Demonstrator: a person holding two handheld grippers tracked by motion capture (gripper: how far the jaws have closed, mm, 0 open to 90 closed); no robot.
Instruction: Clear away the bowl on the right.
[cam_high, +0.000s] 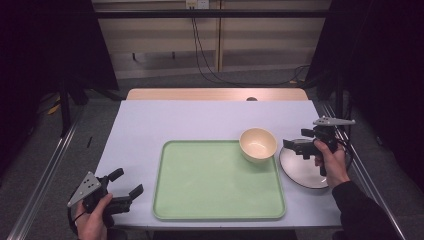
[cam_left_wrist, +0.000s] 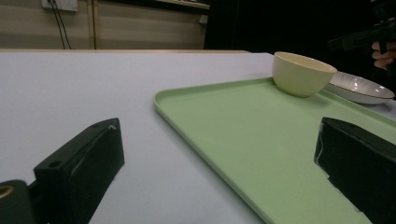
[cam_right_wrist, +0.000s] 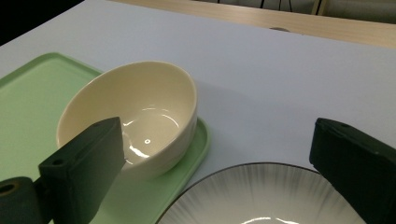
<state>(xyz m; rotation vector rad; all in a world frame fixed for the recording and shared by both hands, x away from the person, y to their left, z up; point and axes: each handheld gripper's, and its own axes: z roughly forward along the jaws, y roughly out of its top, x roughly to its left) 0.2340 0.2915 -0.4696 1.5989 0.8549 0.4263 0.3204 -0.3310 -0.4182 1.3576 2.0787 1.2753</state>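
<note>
Your right gripper (cam_high: 300, 145) hangs over the left rim of the round grey-white plate with a dark rim (cam_high: 303, 167) near the tabletop's right edge, jaws spread wide and holding nothing. Just beside the plate, the cream ceramic bowl (cam_high: 258, 144) sits upright in the far right corner of the pale green plastic tray (cam_high: 200, 182). Your left gripper (cam_high: 126, 184) rests by the tabletop's near left corner, left of the tray, jaws wide apart and empty.

I am working in a lab recording booth: black curtains (cam_high: 55, 45) flank the surface (cam_high: 150, 125), metal rails (cam_high: 40, 175) run alongside, cables (cam_high: 205, 55) hang behind.
</note>
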